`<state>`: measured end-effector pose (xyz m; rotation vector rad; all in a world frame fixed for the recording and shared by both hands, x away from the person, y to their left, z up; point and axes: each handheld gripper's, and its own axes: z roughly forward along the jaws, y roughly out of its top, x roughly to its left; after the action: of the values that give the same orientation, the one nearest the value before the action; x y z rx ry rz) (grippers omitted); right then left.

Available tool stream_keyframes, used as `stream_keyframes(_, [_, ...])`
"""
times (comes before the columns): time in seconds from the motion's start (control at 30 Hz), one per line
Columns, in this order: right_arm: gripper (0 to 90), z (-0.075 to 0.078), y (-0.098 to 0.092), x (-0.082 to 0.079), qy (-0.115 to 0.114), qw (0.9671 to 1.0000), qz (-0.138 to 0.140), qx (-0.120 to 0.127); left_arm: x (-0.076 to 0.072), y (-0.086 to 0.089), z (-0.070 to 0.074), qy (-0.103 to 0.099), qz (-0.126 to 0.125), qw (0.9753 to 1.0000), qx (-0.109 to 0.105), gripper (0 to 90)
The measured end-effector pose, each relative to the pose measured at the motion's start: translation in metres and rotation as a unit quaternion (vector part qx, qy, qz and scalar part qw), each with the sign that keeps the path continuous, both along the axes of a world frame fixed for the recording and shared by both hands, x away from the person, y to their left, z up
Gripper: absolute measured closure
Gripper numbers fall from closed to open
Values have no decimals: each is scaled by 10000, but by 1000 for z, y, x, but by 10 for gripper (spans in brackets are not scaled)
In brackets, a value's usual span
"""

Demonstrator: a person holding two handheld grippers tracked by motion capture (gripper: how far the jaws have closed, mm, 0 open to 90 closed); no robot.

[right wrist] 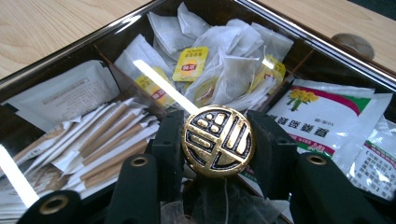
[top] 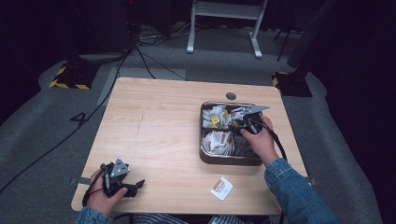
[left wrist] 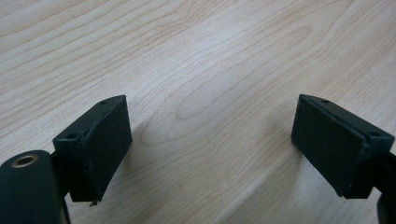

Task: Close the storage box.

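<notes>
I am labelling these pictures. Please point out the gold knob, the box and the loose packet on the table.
gold knob (right wrist: 217, 141): right gripper view, its patterned face.
box (top: 229, 160): high view, its near wall.
loose packet (top: 222, 188): high view, its middle.

A light wooden table (top: 154, 126) carries a dark divided box (top: 229, 160) near its right edge, a small packet (top: 222, 188) close to the front edge just below the box, and a round dark disc (top: 230, 96) near the back edge.
</notes>
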<state>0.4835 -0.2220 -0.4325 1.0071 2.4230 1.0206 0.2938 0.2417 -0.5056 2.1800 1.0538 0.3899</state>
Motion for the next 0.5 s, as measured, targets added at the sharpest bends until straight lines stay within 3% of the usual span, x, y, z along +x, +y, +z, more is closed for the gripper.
stream_keyframes(0.5, [588,-3,1,3,-41,10000,15,-27,0,0,0,1,2,10000,1,125])
